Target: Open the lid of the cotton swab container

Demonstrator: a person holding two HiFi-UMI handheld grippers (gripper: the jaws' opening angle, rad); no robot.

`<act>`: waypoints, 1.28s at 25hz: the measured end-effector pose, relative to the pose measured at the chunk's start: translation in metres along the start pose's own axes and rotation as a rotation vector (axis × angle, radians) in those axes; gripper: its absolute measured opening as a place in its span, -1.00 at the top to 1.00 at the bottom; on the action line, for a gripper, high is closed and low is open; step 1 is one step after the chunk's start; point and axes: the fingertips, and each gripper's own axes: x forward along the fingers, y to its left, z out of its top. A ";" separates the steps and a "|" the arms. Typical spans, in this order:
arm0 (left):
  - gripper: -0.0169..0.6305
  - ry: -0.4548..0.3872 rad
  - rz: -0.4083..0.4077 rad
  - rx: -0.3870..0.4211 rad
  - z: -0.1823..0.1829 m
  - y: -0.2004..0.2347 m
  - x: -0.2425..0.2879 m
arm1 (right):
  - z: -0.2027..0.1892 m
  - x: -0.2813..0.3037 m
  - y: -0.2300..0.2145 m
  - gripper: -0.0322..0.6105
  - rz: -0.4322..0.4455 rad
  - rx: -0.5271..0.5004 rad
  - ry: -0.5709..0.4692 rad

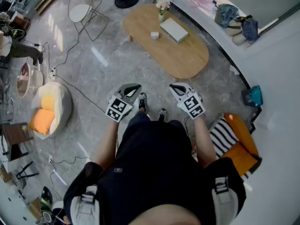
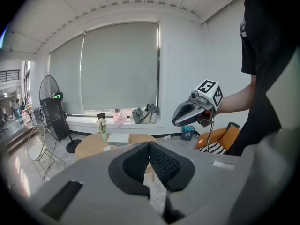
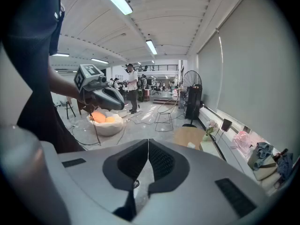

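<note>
A small white container (image 1: 154, 35) stands on the oval wooden table (image 1: 187, 57) far ahead of me, beside a flat white box (image 1: 173, 30) and a flower vase (image 1: 162, 9). Both grippers are held in front of my body, well short of the table. My left gripper (image 1: 132, 88) is shut with nothing between its jaws, and so is my right gripper (image 1: 176, 87). In the left gripper view the closed jaws (image 2: 150, 145) point toward the table (image 2: 91, 145), with the right gripper (image 2: 190, 112) alongside. In the right gripper view the closed jaws (image 3: 148, 141) face the table (image 3: 187, 136).
A beanbag with orange cushions (image 1: 49, 108) lies on the floor at left, with cables running from it. A wire chair (image 1: 82, 6) and a fan base (image 1: 126, 0) stand beyond. Orange and striped cushions (image 1: 234, 139) lie at right. Bags (image 1: 236, 20) sit on the window ledge.
</note>
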 end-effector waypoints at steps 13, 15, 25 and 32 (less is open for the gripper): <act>0.95 -0.044 0.021 -0.003 0.011 -0.024 -0.003 | -0.022 -0.021 0.016 0.91 -0.002 -0.024 0.024; 0.95 -0.050 0.022 -0.005 0.011 -0.023 -0.002 | -0.023 -0.020 0.017 0.91 -0.002 -0.026 0.024; 0.95 -0.058 0.021 -0.027 0.002 -0.008 -0.010 | -0.011 -0.004 0.017 0.91 -0.014 -0.030 0.026; 0.95 -0.056 0.005 -0.044 -0.005 0.019 -0.016 | -0.001 0.018 0.015 0.91 -0.034 -0.041 0.064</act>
